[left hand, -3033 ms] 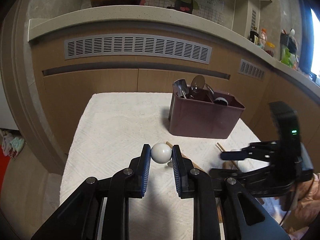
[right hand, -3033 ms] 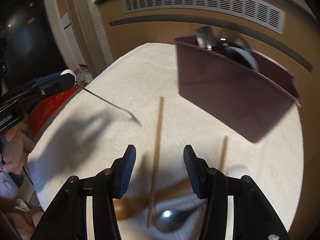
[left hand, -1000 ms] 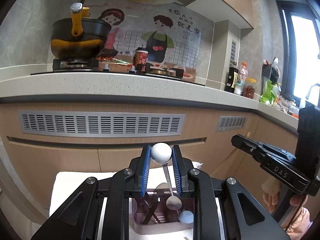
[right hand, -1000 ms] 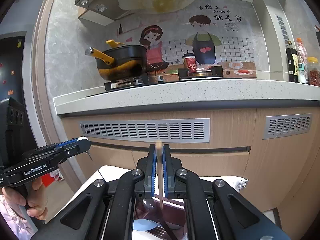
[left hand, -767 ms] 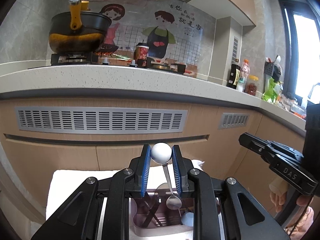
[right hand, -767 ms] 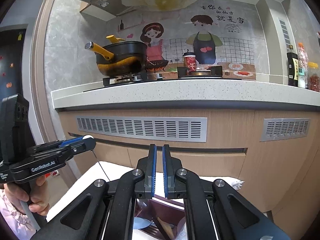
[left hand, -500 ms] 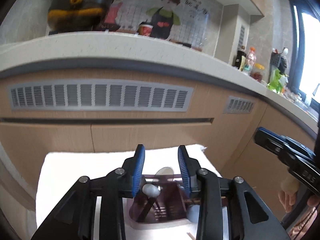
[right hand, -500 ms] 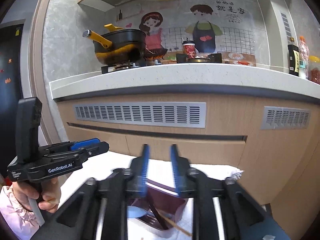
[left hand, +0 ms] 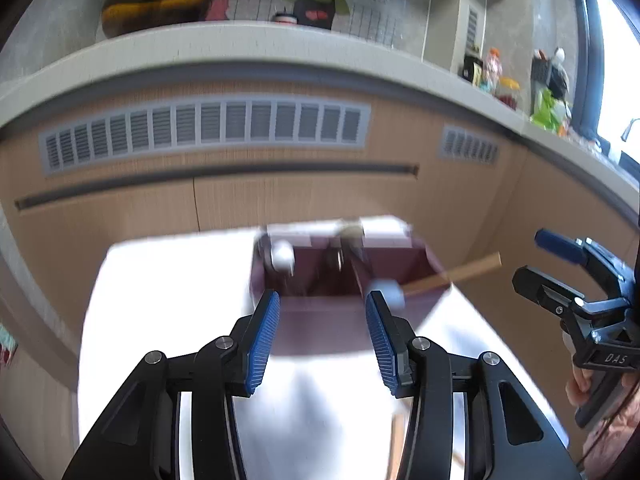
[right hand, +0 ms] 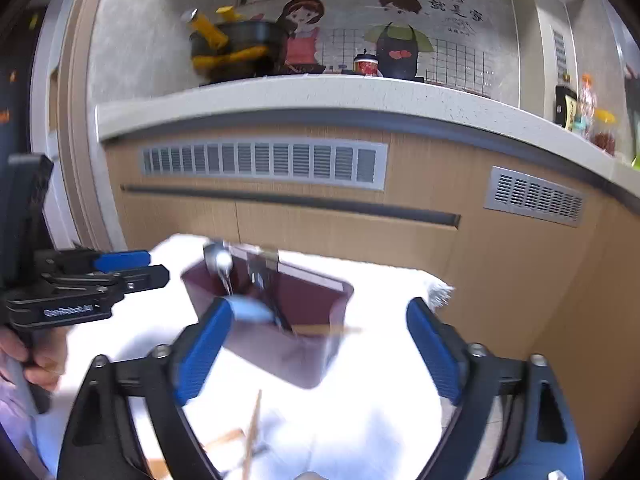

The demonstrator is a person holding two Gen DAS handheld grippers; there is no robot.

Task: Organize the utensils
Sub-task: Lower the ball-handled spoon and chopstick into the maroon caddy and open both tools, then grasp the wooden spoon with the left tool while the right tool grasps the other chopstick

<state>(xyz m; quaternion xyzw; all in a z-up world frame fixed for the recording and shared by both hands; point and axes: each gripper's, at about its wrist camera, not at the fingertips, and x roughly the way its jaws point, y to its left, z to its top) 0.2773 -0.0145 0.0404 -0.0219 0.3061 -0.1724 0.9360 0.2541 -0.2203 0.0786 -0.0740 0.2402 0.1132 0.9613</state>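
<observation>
A maroon utensil bin [left hand: 344, 304] stands on the white cloth [left hand: 160, 320]; it also shows in the right wrist view [right hand: 288, 344]. A white-ball-handled spoon [left hand: 282, 261] stands in its left part. A wooden chopstick [left hand: 452, 274] leans out over its right rim. My left gripper [left hand: 322, 336] is open and empty just in front of the bin. My right gripper [right hand: 316, 356] is wide open and empty, above and in front of the bin. Another chopstick [right hand: 252, 432] and a wooden handle [right hand: 224, 438] lie on the cloth below it.
A wooden cabinet front with grey vents [left hand: 204, 128] rises behind the table under a counter [right hand: 320, 96] with a pot. The right gripper shows at the right of the left wrist view [left hand: 580, 300]; the left gripper shows at the left of the right wrist view [right hand: 80, 284].
Both grippers opened: the left let the ball-handled spoon drop into the bin, the right let the chopstick go into it. Both views have tilted down and pulled back from the bin.
</observation>
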